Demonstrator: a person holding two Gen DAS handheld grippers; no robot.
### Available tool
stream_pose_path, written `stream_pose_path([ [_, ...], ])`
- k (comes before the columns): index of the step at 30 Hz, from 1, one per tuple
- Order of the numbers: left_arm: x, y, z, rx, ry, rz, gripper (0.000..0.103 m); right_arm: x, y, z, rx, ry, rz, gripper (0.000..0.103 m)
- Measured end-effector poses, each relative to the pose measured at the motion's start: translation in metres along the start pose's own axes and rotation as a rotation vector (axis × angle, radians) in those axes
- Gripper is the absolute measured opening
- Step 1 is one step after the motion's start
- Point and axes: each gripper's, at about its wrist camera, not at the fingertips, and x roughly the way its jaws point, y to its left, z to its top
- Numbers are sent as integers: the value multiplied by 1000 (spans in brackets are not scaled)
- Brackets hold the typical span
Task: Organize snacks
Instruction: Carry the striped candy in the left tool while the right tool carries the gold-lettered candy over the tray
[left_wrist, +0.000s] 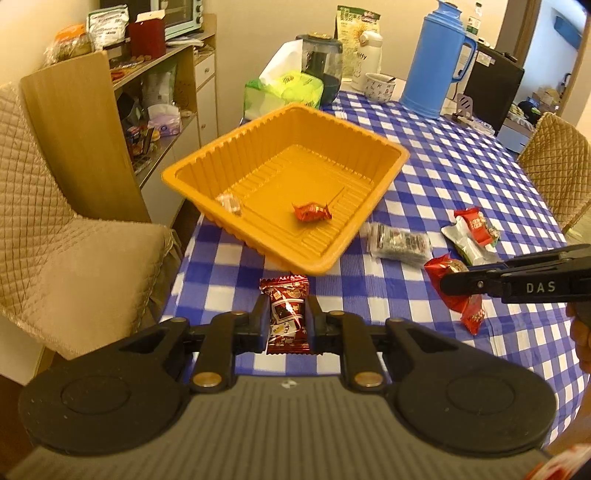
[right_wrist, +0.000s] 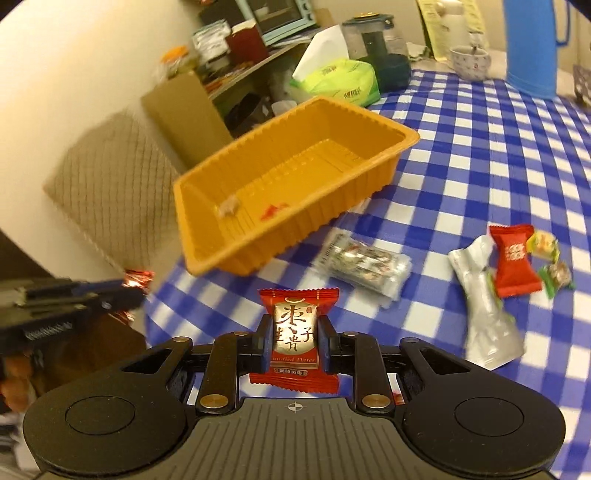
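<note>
Both grippers closed on sweets: left gripper (left_wrist: 287, 320) on dark red candy (left_wrist: 287, 314), right gripper (right_wrist: 292, 341) on red date candy (right_wrist: 295, 332); slippery wrappers could slide out before reaching orange tray (left_wrist: 384, 147)

The left tongs (left_wrist: 287, 321) were matte black, with two round discs at the rear, brass-coloured pivot pins on the linkage arms, blue pads inside the fingers, and a ribbed grey body bearing a small crosshair mark. The right tongs (right_wrist: 293, 341) were built the same. White letters "DAS" ran along one side.
</note>
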Motion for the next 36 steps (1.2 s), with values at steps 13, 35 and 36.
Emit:
stream_pose_path([
  [13,16,34,62,102,-44,-76,18,11,66,44,109,-96,-7,25],
  [35,117,52,147,277,4,-227,18,79,60,103,314,-179,-215,25],
  [36,121,50,148,286,9,-230,18,80,58,105,322,-181,-221,25],
])
